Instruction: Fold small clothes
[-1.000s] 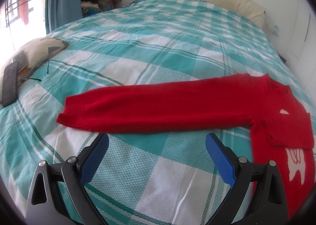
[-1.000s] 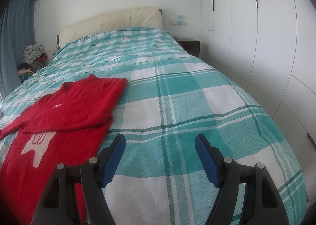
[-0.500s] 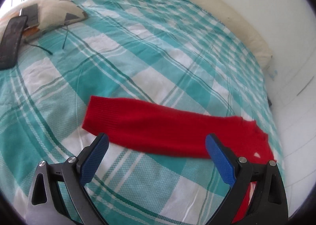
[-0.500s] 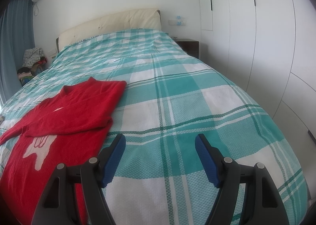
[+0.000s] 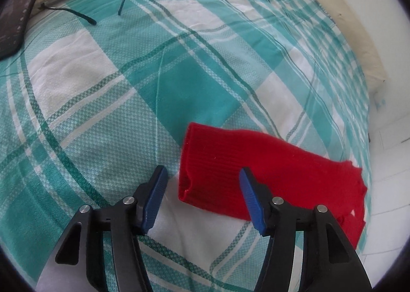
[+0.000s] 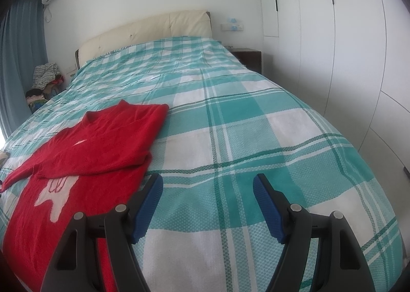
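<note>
Bedspread (image 6: 256, 125) in teal-and-white plaid meets white wardrobes (image 6: 346, 35).

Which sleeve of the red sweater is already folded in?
The sleeve lying across the red sweater's chest, seen by the right camera. The other sleeve stretches out flat on the bedspread, its cuff between the left tongs.
</note>
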